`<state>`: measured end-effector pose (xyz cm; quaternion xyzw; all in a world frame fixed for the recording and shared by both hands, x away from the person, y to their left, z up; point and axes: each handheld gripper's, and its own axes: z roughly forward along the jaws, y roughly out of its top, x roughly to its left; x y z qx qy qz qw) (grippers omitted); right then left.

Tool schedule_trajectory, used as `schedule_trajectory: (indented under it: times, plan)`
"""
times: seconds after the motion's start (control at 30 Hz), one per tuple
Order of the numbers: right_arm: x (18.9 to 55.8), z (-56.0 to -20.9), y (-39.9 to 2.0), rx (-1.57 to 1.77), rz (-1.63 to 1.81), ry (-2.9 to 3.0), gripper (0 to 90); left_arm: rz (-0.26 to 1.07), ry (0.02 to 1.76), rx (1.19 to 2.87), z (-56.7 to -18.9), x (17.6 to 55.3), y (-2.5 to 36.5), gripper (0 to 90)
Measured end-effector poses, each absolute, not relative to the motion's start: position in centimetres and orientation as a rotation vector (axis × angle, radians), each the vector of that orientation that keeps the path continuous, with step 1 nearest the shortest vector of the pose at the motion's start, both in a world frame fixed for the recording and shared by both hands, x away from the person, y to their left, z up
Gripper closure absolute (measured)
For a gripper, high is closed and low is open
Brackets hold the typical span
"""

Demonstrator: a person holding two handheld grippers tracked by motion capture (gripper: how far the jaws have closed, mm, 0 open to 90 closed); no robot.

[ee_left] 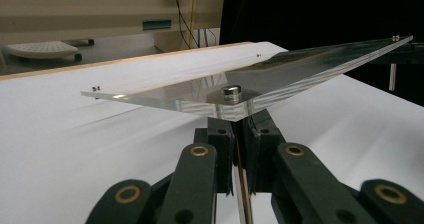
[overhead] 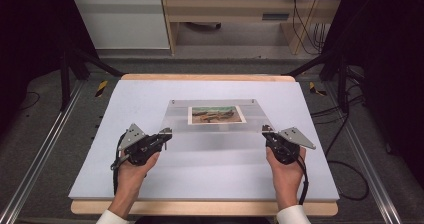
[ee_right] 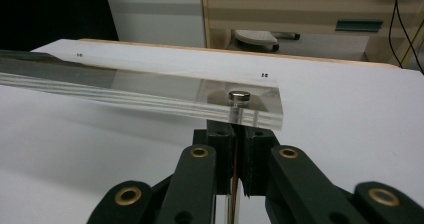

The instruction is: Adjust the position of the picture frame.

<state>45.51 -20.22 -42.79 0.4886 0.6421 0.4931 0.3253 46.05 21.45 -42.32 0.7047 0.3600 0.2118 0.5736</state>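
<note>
A white sheet covers the surface (overhead: 150, 99), whose wooden edge shows along the far and near sides. Beyond it lie a grey floor, pale cabinets and a wooden desk with cables hanging at the far right.

Over the middle of the surface is a clear plastic frame (overhead: 220, 126), a wide flat plate with a small picture (overhead: 216, 115) of brownish shapes on a green ground inside it, sitting toward its far half. The frame is held by its two near corners and is lifted off the sheet: in the left gripper view the frame (ee_left: 280, 74) hangs above the white sheet with its shadow below, tilted in that picture, and in the right gripper view the frame (ee_right: 150, 91) likewise stands clear of the surface.

The left tool (overhead: 165, 132) is at the frame's near left corner, held by the person's left hand (overhead: 132, 171). Its jaws are closed tight on the corner of the frame, just under a small metal stud (ee_left: 231, 91) set in the plate.

The right tool (overhead: 266, 131) is at the near right corner, held by the right hand (overhead: 286, 169). Its jaws are also pressed together on the frame's corner, beneath another metal stud (ee_right: 239, 97). Two more tiny studs mark the frame's far corners.
</note>
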Motion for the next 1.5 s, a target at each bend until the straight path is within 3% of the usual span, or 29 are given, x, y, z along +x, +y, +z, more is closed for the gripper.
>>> schedule_trajectory:
  times: [1.5]
  plan:
    - [46.2, -43.9, -18.1, 1.312, 1.260, 1.725, 84.8, 0.495, 0.898, 1.667, -44.1, 47.7, 23.3, 82.2]
